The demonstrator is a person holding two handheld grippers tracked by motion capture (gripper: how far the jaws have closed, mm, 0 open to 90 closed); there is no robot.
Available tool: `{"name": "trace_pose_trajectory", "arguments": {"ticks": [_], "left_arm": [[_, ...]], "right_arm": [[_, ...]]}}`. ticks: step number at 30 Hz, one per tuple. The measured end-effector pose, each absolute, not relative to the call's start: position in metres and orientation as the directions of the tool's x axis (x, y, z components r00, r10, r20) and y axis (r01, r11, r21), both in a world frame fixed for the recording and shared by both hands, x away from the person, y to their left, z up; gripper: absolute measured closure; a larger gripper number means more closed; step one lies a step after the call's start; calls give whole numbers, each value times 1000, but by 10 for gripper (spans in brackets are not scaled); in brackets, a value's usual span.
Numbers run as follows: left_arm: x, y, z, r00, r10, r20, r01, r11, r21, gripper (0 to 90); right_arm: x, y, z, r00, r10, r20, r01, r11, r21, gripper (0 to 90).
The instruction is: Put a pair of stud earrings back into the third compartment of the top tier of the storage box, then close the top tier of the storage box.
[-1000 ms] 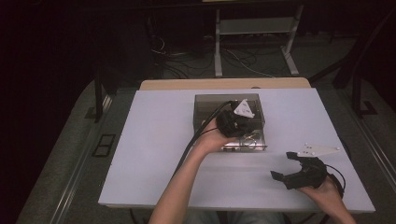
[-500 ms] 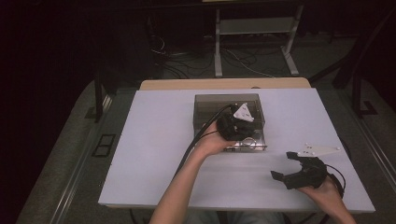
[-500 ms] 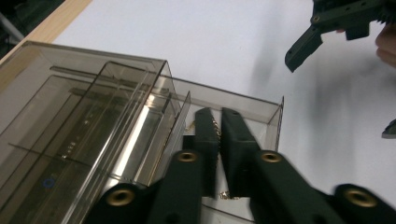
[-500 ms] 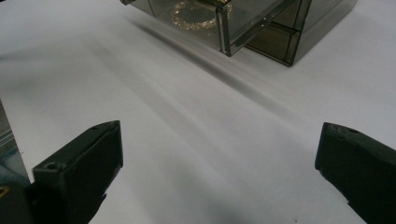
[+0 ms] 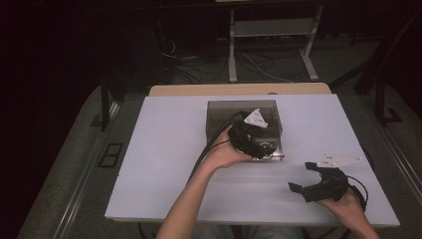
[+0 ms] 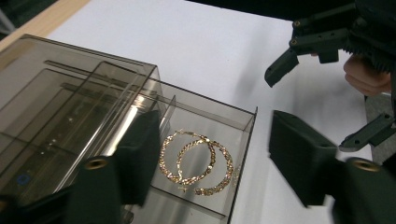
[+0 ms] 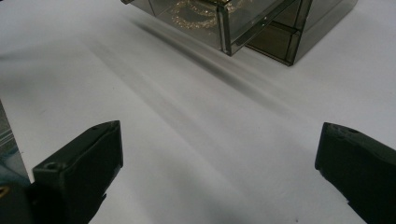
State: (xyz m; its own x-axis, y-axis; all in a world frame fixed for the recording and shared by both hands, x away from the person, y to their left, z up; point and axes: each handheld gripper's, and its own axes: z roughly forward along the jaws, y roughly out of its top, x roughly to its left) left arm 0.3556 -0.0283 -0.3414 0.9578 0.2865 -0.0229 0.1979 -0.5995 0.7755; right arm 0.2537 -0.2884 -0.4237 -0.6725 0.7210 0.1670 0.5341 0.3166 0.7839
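A smoky clear box (image 5: 243, 110) stands mid-table with its drawer (image 6: 246, 136) pulled out toward me. Two gold hoop earrings (image 6: 196, 161) lie flat on the drawer floor and also show in the right gripper view as earrings (image 7: 201, 13). My left gripper (image 5: 262, 147) hovers over the drawer. Its jaws have just been opening and now stand apart in the left gripper view (image 6: 215, 149), gripping nothing, with the earrings below the gap. My right gripper (image 5: 301, 177) rests near the table's front right, open and empty (image 7: 219, 149), facing the drawer (image 7: 243, 25).
The white table top (image 5: 164, 149) spreads wide to the left of the box and between the two grippers. A wooden strip (image 5: 199, 89) runs along the far edge. Beyond it are a dark floor, cables and a metal stand (image 5: 271, 30).
The left gripper has shifted slightly over the open drawer. The right hand and its gripper have stayed where they were.
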Motion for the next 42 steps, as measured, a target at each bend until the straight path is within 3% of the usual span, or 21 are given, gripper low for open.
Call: {"name": "trace_pose_trajectory", "arguments": {"ticks": [4, 42], "left_arm": [[351, -24, -338, 956, 289, -54, 218, -576, 788, 260], [305, 9, -345, 961, 266, -78, 211, -520, 828, 255]], "right_arm": [[254, -289, -424, -671, 722, 166, 534, 315, 785, 3], [253, -287, -424, -669, 723, 174, 543, 316, 778, 3]]}}
